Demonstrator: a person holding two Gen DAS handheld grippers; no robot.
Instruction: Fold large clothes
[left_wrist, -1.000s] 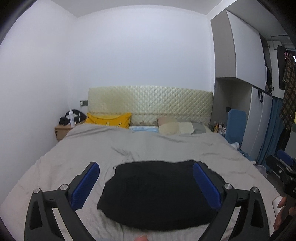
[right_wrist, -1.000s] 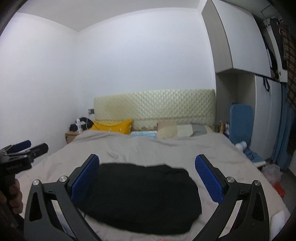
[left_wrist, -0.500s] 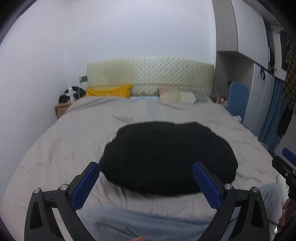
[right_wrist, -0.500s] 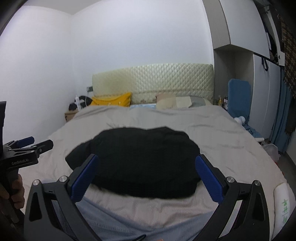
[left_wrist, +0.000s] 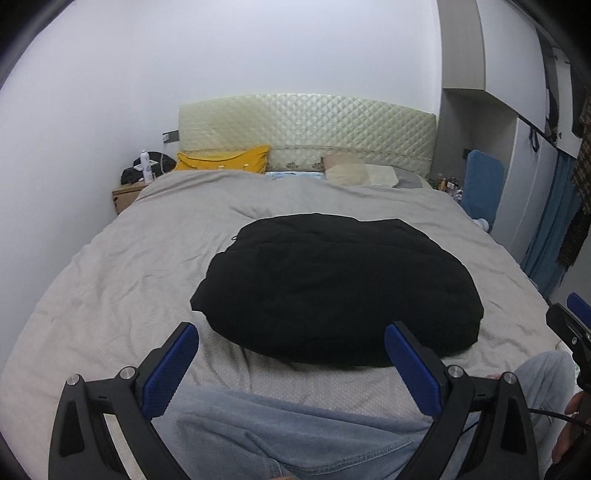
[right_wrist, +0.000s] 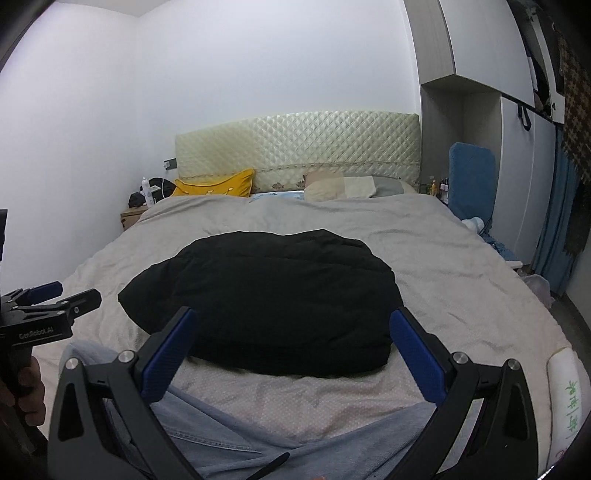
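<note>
Left gripper (left_wrist: 290, 363): you hold it above the bed's foot edge, jaws spread wide and grasping nothing; its blue pads (left_wrist: 170, 369) frame the near rim of the garment without touching it.
Right gripper (right_wrist: 290, 356): you hold it level with the left one, jaws likewise released and bare, pads (right_wrist: 415, 356) apart from the cloth.
Each in the other's view: the left gripper (right_wrist: 40, 312) shows at the left edge of the right camera; part of the right gripper (left_wrist: 570, 328) shows at the right edge of the left camera.
Jeans (left_wrist: 295, 435): pale blue denim at the foot edge of the bed, right below both of your grippers.
Garment (left_wrist: 332, 291): a black, bulky piece lying in a rounded heap on the bed's middle, nearer the foot edge than the headboard, just beyond your jaws.
Bed (left_wrist: 122, 266): covered with a grey, slightly creased quilt.
Pillows: a yellow pillow (left_wrist: 225, 162) at the far left corner, a beige pillow (left_wrist: 358, 173) toward the far right.
Headboard (left_wrist: 306, 129): cream, quilted, against the white wall.
Nightstand (left_wrist: 127, 195): wooden, beside the far left corner, with a white bottle (left_wrist: 146, 170) on it.
</note>
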